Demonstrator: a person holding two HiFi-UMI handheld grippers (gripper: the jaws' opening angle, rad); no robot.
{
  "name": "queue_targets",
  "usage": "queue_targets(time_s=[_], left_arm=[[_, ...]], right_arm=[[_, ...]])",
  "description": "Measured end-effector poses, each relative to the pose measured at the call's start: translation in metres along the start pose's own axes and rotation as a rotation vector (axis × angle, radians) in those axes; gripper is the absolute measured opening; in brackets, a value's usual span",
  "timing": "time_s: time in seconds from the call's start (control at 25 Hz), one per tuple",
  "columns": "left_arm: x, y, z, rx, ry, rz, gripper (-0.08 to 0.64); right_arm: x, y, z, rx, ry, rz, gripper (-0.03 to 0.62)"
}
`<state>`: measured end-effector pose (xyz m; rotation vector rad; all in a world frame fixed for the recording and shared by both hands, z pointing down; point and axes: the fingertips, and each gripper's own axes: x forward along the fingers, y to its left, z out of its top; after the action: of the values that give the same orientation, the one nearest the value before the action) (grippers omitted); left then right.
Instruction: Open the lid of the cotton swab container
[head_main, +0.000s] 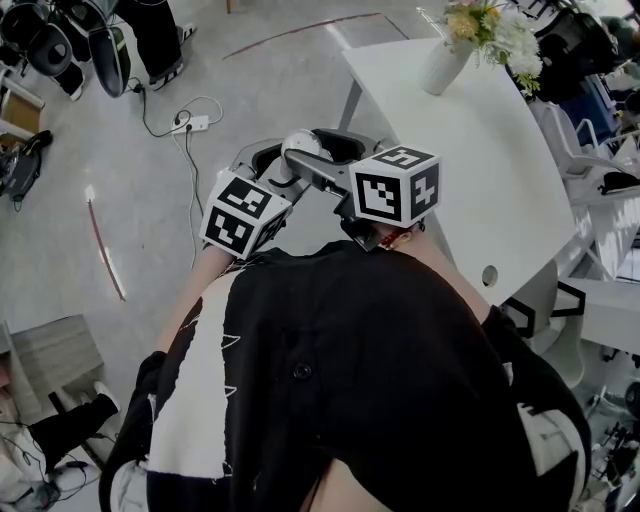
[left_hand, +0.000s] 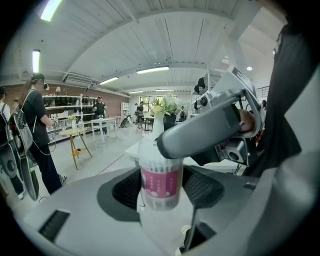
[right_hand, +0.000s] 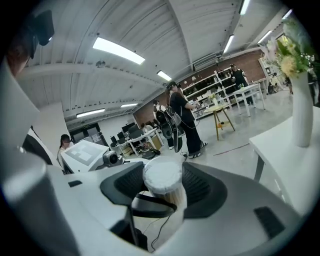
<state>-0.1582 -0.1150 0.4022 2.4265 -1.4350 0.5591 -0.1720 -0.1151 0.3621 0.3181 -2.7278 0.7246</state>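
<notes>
Both tools are on it, held in the air beside the white table! The left gripper presses its ribbed black pads, set wide, onto the cotton swab container, a clear round tub with a pink label, packed with sticks. The right gripper clamps the round white lid, and its smooth grey jaw hides the tub's top in the left gripper view. A white vase stands on the table. A power strip lies on the floor.
</notes>
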Motion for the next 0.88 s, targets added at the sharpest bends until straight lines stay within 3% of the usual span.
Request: queue_targets(time_s=[0.48, 0.68, 0.88], left_arm=[[-0.004, 0.005, 0.006, -0.050, -0.070, -0.019, 0.264], [-0.009, 0.009, 0.009, -0.019, -0.086, -0.024, 0.264], [-0.010, 0.018, 0.018, -0.020, -0.105, -0.004, 0.264]], right_arm=[[0.000, 0.000, 0.013, 0.092, -0.093, 0.040, 0.241], [0.000, 0.001, 0.016, 0.185, -0.128, 0.086, 0.238], [0.004, 0.000, 0.028, 0.184, -0.187, 0.086, 0.238]])
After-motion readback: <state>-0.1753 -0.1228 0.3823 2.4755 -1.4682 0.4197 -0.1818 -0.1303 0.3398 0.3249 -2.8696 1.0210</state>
